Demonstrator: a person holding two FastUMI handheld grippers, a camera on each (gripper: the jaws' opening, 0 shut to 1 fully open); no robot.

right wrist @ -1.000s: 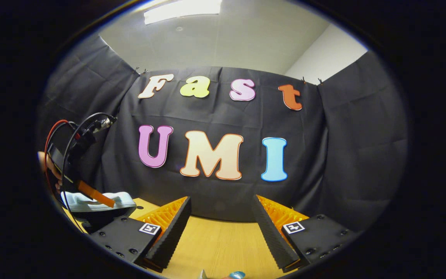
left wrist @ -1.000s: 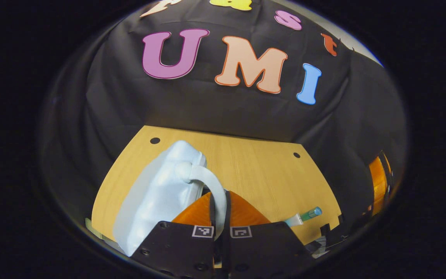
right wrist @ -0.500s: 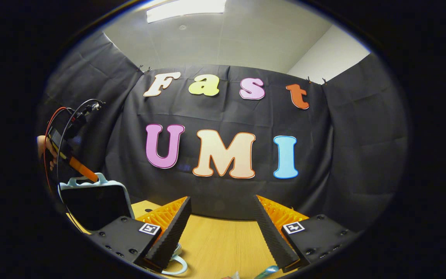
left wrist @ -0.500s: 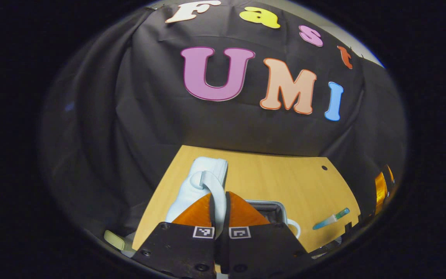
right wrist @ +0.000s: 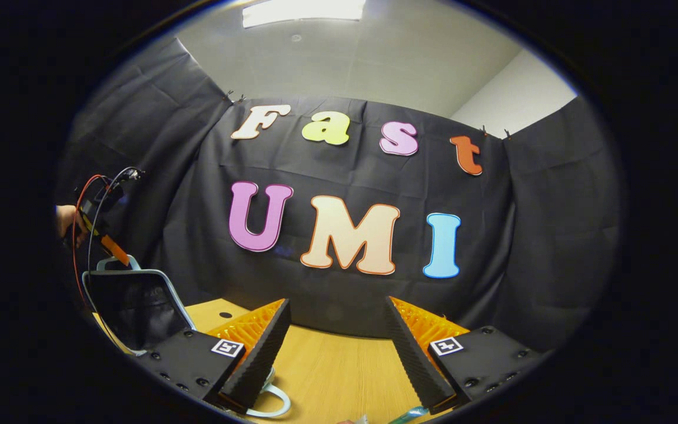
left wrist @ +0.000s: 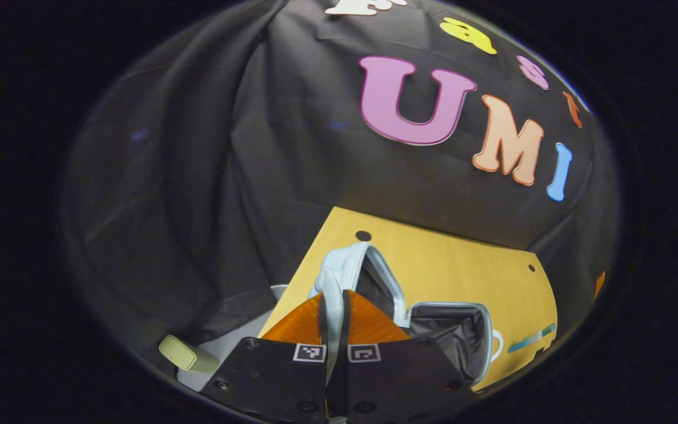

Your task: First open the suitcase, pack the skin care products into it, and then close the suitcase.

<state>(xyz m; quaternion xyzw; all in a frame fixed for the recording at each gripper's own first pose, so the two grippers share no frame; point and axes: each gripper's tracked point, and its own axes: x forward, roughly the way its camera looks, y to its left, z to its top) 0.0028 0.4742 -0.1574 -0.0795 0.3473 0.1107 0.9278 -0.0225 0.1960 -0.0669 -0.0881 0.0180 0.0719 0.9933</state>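
The table [left wrist: 451, 277] carries your suitcase [left wrist: 451, 335], open with its dark lining showing and its lid [left wrist: 345, 274] raised upright. Your left gripper [left wrist: 333, 306] has its jaws clenched on the lid's pale handle [left wrist: 332, 294]. Your right gripper [right wrist: 336, 330] hangs above the table, jaws released. A teal tube [left wrist: 530, 340] lies just beside the suitcase.

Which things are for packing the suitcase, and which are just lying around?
For the job:
suitcase, lid handle in the left claw
teal tube
right claw, open

Lying about:
pale green block
wooden table
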